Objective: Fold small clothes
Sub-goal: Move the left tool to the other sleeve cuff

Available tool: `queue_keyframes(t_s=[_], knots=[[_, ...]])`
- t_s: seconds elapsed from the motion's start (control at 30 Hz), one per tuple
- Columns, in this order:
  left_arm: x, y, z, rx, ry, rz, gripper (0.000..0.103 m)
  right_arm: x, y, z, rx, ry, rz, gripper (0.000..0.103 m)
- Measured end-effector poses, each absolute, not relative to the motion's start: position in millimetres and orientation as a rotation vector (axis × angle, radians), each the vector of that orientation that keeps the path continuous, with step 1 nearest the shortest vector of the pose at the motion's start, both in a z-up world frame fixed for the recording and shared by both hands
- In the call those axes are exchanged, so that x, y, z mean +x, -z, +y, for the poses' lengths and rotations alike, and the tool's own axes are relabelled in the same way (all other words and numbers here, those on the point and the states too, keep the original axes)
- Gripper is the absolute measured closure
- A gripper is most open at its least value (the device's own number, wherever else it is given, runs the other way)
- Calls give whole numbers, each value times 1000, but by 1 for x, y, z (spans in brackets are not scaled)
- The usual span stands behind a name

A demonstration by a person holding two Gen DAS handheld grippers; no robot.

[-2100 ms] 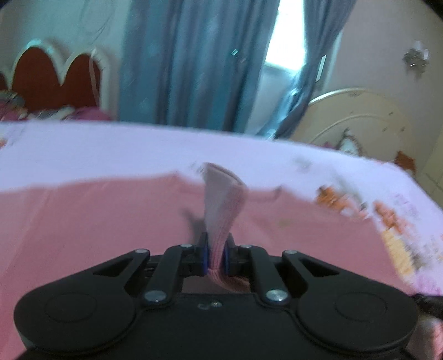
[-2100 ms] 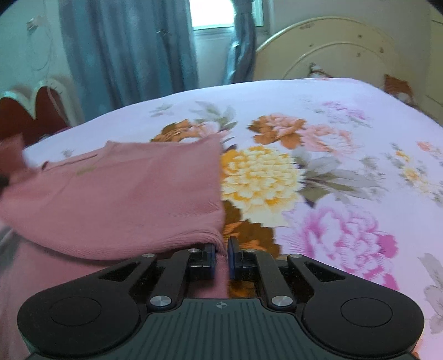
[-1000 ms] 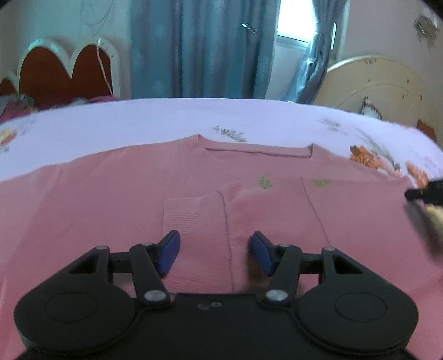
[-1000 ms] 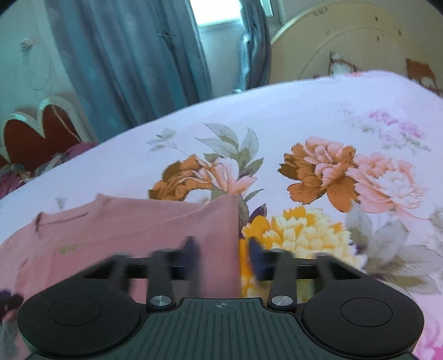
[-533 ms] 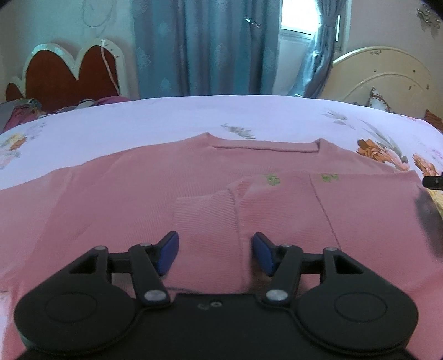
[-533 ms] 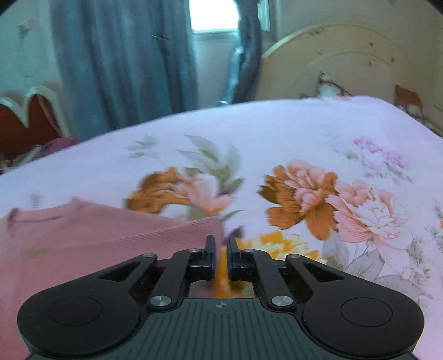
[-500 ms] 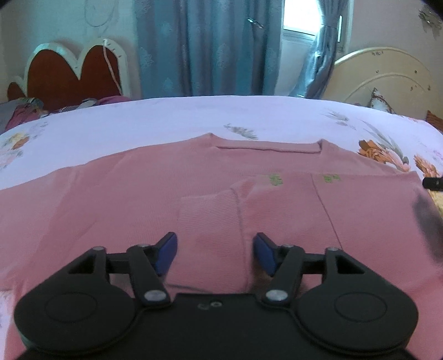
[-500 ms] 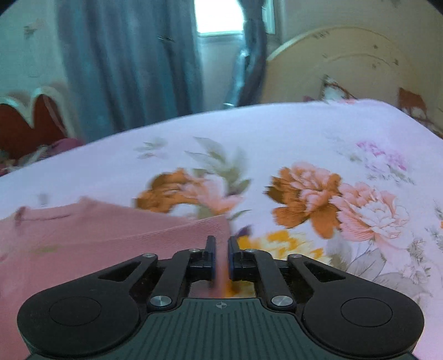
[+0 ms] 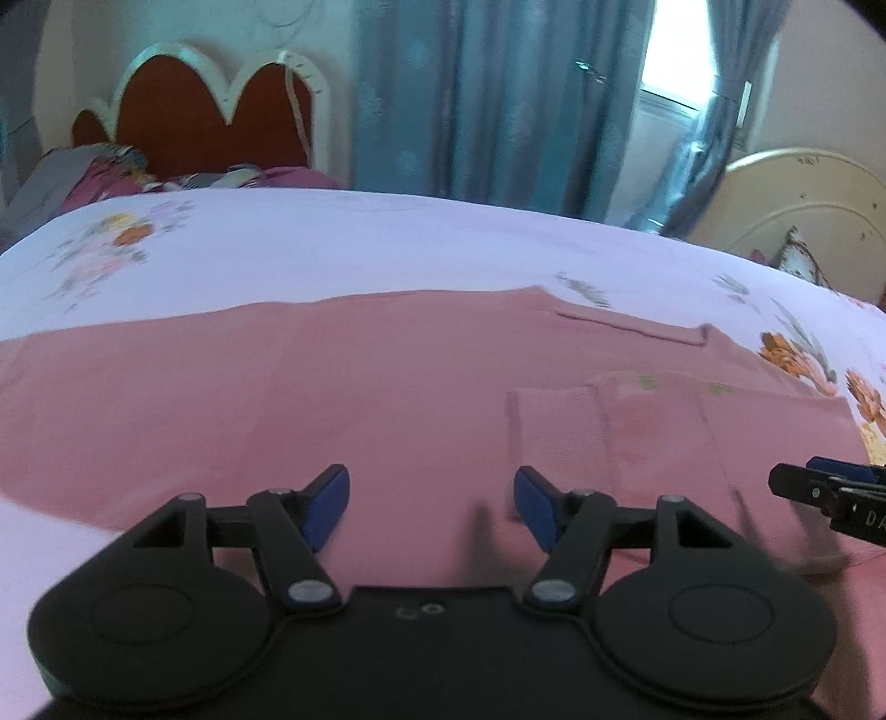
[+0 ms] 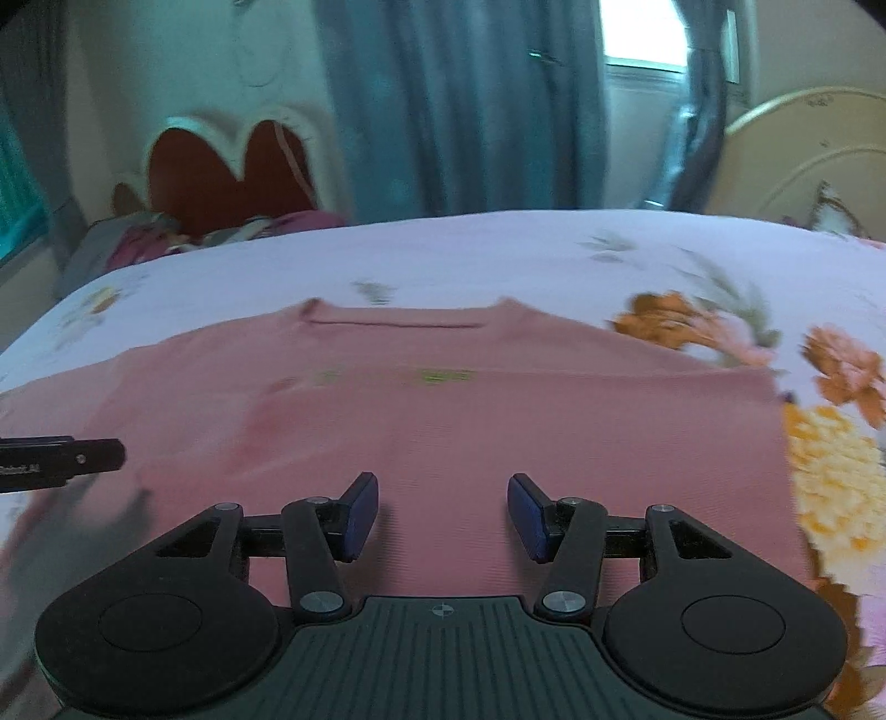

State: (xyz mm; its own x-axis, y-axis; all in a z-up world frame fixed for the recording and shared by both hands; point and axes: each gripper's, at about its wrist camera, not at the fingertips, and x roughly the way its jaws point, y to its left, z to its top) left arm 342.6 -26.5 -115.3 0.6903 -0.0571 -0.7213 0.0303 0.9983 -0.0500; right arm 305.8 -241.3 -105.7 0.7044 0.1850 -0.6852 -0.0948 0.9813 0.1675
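Left gripper [image 9: 431, 507] is spread wide, blue pads [image 9: 326, 501] well apart with nothing between them, hovering low over the dusty-pink knitted sweater [image 9: 332, 399]. Right gripper [image 10: 443, 512] is just as wide, its blue pads [image 10: 360, 512] empty, poised above the same sweater [image 10: 498, 421] near its bottom hem. Each claw catches the other at the frame edge: the right one pokes in at the far right of the left view [image 9: 830, 490], the left one shows as a black finger at the left edge of the right view [image 10: 61, 459].

The sweater lies flat on the lilac floral bedsheet [image 9: 387, 249], neckline [image 10: 396, 321] pointing away from the cameras. One sleeve is folded in across the body, its ribbed cuff [image 9: 559, 437] lying on the chest just ahead of the left claw's right pad. Small green marks [image 10: 443, 376] sit below the collar. The sweater's right edge runs straight beside big orange and yellow printed flowers [image 10: 830, 459].

Beyond the bed: a red scalloped headboard with white trim [image 9: 210, 124], blue-grey curtains [image 9: 498, 99], a bright window [image 9: 675, 50] and a cream rounded headboard [image 10: 803, 149].
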Motion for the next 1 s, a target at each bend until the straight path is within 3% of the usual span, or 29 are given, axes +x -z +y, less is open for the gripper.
queue_keyframes(t_s=[0.5, 1.0], knots=[[328, 108, 115, -129, -177, 819, 38, 335, 109, -118, 95, -273, 789, 50], [333, 111, 225, -183, -353, 819, 38, 352, 115, -90, 92, -210, 813, 50]])
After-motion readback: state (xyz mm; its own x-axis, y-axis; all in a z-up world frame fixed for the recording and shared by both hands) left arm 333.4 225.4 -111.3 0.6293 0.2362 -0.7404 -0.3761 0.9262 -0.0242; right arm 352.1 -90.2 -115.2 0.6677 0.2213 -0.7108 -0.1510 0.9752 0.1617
